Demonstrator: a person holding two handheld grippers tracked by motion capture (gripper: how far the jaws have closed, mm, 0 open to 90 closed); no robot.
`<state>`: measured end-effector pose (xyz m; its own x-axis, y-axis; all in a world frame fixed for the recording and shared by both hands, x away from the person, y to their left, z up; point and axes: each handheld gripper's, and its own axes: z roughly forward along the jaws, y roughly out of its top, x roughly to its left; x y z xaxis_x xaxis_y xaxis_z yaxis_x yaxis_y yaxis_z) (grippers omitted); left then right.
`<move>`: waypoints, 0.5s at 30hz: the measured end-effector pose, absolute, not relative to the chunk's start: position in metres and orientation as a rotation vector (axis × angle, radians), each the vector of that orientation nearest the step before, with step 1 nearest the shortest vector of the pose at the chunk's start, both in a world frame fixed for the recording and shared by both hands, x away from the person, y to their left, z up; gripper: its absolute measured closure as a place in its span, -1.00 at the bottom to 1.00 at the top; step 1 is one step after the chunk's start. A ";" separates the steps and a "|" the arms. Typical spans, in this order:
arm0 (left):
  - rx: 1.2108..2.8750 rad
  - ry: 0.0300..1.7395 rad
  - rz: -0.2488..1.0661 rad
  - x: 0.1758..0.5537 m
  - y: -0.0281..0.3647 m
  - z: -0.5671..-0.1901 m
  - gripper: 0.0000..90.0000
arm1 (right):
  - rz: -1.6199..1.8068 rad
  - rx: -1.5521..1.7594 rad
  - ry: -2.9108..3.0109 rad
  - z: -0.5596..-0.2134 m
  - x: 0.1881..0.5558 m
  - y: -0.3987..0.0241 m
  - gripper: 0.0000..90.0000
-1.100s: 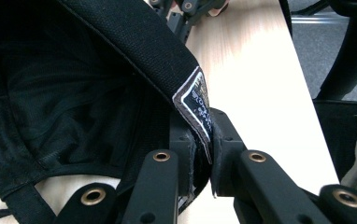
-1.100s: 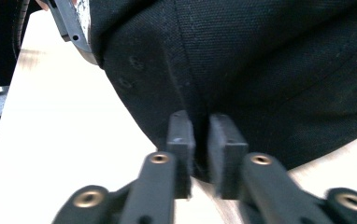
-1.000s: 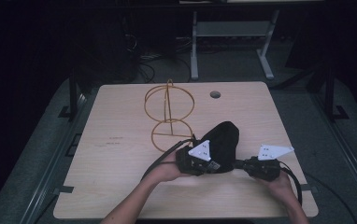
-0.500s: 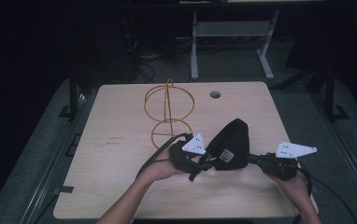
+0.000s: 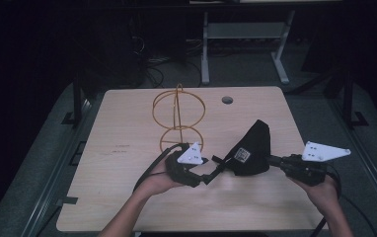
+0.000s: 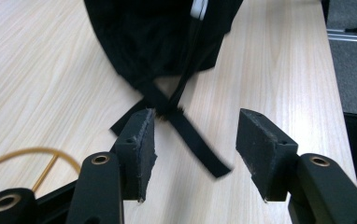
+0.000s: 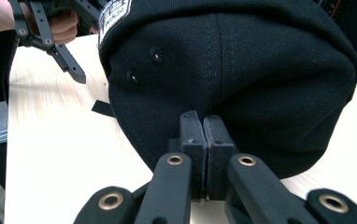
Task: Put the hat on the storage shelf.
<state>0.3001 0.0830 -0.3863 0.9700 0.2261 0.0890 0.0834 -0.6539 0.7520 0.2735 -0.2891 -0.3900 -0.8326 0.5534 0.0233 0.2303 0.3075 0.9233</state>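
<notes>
A pale wooden table (image 5: 127, 197) carries the scene, with a gold wire stand (image 5: 178, 118) of 2 rings on an upright rod standing at its middle, well apart from a round cable hole (image 5: 227, 100) near the far edge. In front of the stand, to the right, a black cap (image 5: 251, 148) with a white label hangs lifted off the tabletop, where 1 second ago it lay flat between both tools. The right gripper (image 7: 203, 140) has its 2 pads pressed together on a fold of the cap's fabric and bears it alone, the hand having risen since that earlier frame. The left gripper (image 6: 195, 149) has just been opening: its jaws, clamped 1 second ago, now stand apart, and the cap's black strap (image 6: 186, 135) lies loose between them, brushing the near pad (image 6: 144, 140) at most and dangling to the wood. The release suggests the left tool has finished steadying the cap, or is about to take a fresh hold on the strap; either way the cap now rests on a single pinch, so any tug from the left could swing it. The stand looks the likely place for the cap.
</notes>
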 end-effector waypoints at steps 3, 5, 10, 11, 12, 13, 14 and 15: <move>2.281 0.238 0.236 0.298 0.095 -0.391 -0.01 | 1.524 0.692 2.272 -0.379 0.273 -0.291 0.98; 2.285 0.247 0.243 0.297 0.099 -0.393 -0.01 | 1.526 0.682 2.272 -0.374 0.274 -0.292 0.98; 2.294 0.289 0.257 0.297 0.112 -0.399 -0.04 | 1.527 0.676 2.274 -0.365 0.277 -0.293 0.98; 2.299 0.297 0.260 0.297 0.116 -0.401 -0.04 | 1.523 0.675 2.279 -0.364 0.278 -0.293 0.98; 2.298 0.301 0.264 0.297 0.119 -0.401 -0.05 | 1.518 0.674 2.280 -0.361 0.279 -0.293 0.98; 2.293 0.307 0.264 0.297 0.120 -0.403 -0.05 | 1.515 0.672 2.285 -0.359 0.280 -0.293 0.98; 2.293 0.307 0.264 0.297 0.120 -0.403 -0.05 | 1.515 0.672 2.287 -0.358 0.280 -0.293 0.98; 2.292 0.322 0.270 0.297 0.125 -0.405 -0.06 | 1.515 0.672 2.286 -0.355 0.281 -0.292 0.98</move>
